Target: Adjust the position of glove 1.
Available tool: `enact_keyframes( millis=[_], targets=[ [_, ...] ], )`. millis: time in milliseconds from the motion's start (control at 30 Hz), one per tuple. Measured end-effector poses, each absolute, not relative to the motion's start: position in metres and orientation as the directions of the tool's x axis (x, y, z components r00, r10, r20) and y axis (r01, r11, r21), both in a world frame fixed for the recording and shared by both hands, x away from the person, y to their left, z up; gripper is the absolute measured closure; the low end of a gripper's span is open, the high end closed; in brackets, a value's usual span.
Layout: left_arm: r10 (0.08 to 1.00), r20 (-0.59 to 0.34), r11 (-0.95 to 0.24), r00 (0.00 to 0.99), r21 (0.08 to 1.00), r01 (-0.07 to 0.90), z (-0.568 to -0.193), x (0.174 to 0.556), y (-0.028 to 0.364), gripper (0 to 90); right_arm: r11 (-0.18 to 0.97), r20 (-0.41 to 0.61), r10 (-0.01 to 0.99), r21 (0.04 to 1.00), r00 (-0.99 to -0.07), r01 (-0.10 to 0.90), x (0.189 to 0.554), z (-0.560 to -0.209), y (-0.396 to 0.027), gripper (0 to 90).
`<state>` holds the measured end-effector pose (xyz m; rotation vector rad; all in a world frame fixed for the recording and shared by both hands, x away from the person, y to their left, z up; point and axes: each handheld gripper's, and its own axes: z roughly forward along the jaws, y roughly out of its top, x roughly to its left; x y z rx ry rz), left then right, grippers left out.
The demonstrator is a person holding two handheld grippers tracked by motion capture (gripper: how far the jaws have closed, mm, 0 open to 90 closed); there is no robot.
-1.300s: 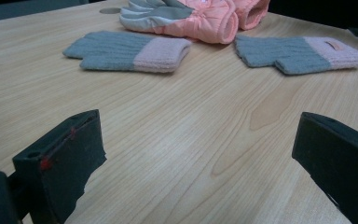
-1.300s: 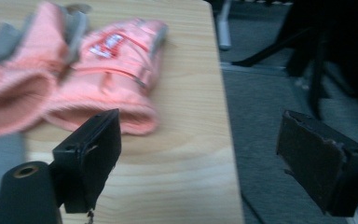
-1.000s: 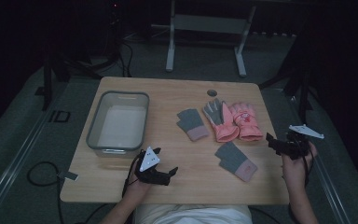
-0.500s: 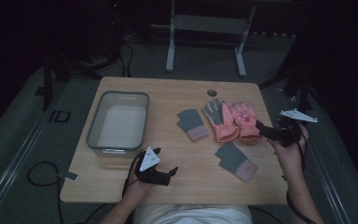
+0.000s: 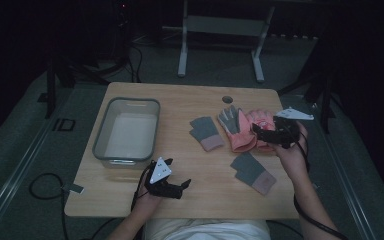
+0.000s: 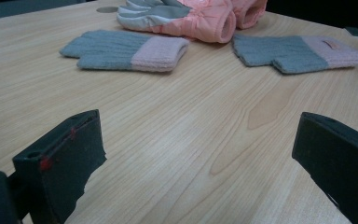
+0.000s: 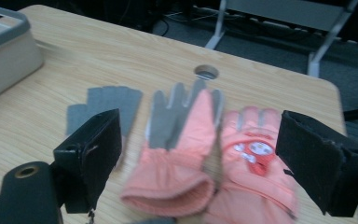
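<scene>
pale wood of the table (image 5: 130, 200) lies bare under the left gripper (image 5: 180, 186), which sits low at the near edge with its jaws spread wide and nothing between them; in the left gripper view bare grain stretches ahead of it up to a grey knit glove with a pink cuff (image 6: 126, 50) and a second grey glove (image 6: 298, 52) off to one side. farther up, on the person's right, the right gripper (image 5: 260, 131) hovers over the pink pair of gloves (image 5: 250, 131), jaws gaping and holding nothing; in the right gripper view the pink glove with the grey palm (image 7: 179, 149) lies between and beyond the two jaws, its cuff nearest the camera, and the other pink glove (image 7: 256, 163) lies touching it on one side. those gloves rest near the table's right edge, with a round hole (image 5: 227, 99) in the wood beyond them. well apart to the left stands a grey bin (image 5: 101, 137), with open board between it and the gloves.
</scene>
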<state>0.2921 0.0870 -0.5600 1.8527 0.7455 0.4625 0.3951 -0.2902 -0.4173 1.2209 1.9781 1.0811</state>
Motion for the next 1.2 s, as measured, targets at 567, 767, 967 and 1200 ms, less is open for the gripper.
enact_keyframes(
  millis=[567,767,967,1200],
  targets=[
    [0.675,-0.031,-0.265,0.737,0.922,0.282,-0.56,0.292,0.087,1.7,0.374,-0.059,0.782,0.84,-0.62,0.393,0.425,-0.441,-0.214,37.3],
    [0.674,-0.033,-0.264,0.738,0.922,0.283,-0.56,0.292,0.088,1.7,0.416,-0.064,0.761,0.812,-0.645,0.409,0.439,-0.453,-0.199,50.3],
    [0.672,-0.035,-0.263,0.74,0.923,0.282,-0.56,0.292,0.088,1.7,0.443,-0.036,0.738,0.78,-0.674,0.443,0.455,-0.464,-0.187,60.6],
    [0.671,-0.035,-0.263,0.741,0.922,0.283,-0.56,0.292,0.088,1.7,0.494,-0.046,0.709,0.745,-0.703,0.449,0.473,-0.477,-0.166,66.1]
  ],
)
